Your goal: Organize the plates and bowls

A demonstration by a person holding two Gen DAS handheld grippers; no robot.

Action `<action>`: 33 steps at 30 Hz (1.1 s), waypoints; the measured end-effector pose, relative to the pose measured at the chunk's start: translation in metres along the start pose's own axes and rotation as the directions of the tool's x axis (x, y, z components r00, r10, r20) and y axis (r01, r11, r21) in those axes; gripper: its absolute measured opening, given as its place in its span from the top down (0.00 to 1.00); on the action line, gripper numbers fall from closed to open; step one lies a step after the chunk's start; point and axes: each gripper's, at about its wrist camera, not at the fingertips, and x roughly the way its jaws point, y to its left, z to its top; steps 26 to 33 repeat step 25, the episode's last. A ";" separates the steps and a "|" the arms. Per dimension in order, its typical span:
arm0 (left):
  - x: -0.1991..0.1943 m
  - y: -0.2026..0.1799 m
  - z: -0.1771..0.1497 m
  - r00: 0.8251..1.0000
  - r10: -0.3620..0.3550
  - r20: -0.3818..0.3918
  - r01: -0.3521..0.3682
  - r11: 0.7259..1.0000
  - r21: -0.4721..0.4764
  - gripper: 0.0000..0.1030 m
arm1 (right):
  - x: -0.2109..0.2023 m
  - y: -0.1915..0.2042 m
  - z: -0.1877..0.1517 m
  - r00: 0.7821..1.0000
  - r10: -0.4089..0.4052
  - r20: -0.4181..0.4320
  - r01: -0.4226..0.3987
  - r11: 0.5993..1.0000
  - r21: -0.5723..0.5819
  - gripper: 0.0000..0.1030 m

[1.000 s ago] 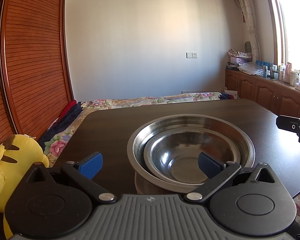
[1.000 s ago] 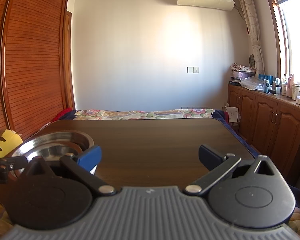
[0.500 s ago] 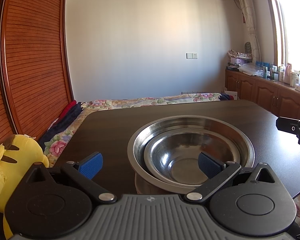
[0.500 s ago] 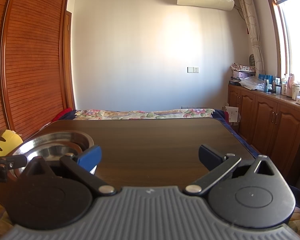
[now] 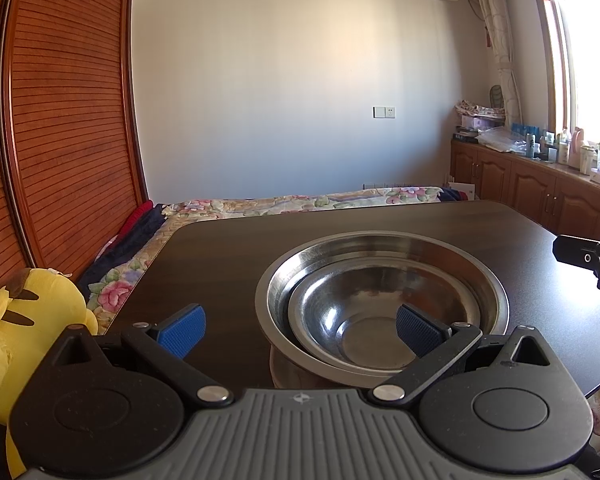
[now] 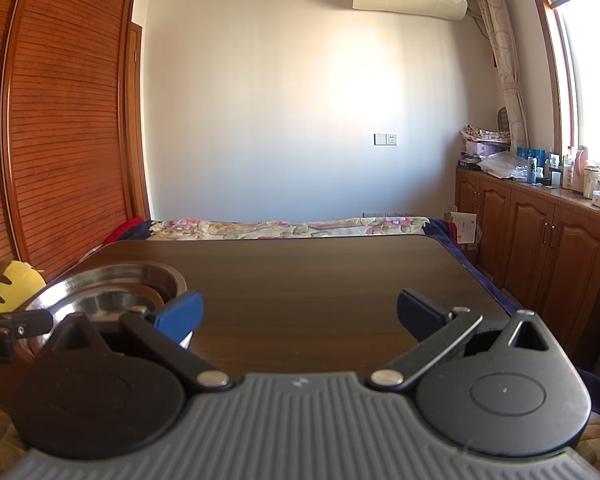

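Currently two nested steel bowls [image 5: 380,300] on table [image 5: 220,264]; both hand-held grippers [image 5: 300,330] [image 6: 298,314] spread, empty.

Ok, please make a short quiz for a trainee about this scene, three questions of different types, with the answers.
1. True or false: the smaller shiny steel bowl sits inside the larger shiny steel bowl.
2. Which claw is nearer to the bowls? A. left claw B. right claw
3. Fill in: beside the dark brown wooden table, at its left, lies a yellow plush ____.

Key: 1 true. 2 A. 3 toy. Both claws are open and hold nothing.
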 end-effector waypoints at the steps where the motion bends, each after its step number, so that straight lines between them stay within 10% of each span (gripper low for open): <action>1: 0.000 0.000 0.000 1.000 0.000 0.001 0.000 1.000 0.000 0.00 | 0.000 0.000 0.000 1.000 0.001 0.000 -0.001 1.000 0.000 0.00; 33: -0.001 0.001 0.000 1.000 0.002 -0.001 -0.002 1.000 -0.002 0.00 | -0.001 0.000 -0.003 1.000 0.003 -0.002 -0.003 1.000 0.003 0.00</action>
